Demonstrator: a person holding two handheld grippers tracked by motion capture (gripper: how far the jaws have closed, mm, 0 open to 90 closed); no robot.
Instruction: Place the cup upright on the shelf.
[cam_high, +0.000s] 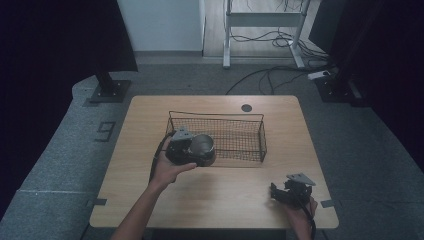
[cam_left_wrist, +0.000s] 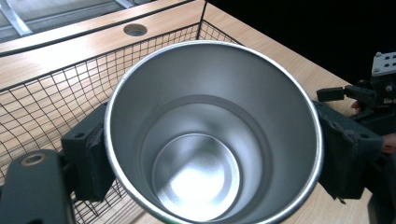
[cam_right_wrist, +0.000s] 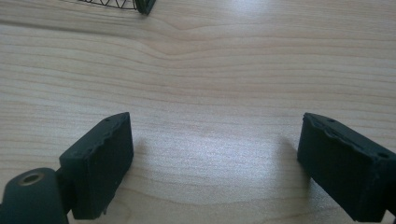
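Left tongs (cam_high: 197, 150) clamp an empty steel cup (cam_high: 202, 145) over the wire basket's (cam_high: 240, 131) seven-o'clock corner; right tongs (cam_high: 281, 191), spread wide, rest on the worktop (cam_high: 220, 195) at five o'clock.

Cup (cam_left_wrist: 205, 140) — silver metal, matte grey interior, bright reflective rim. 
Basket (cam_high: 235, 135) — black wire, fine square-grid mesh. 
Table (cam_high: 210, 200) — light tan wood, wavy grain lines; dark round hole (cam_high: 246, 108) near far edge. 
Left gripper (cam_left_wrist: 205, 154), right gripper (cam_right_wrist: 215, 163) — black jaws, dull dark pads. 
Plate (cam_high: 300, 178) on right gripper — grey. 
Floor (cam_high: 60, 150) — grey carpet, speckled.
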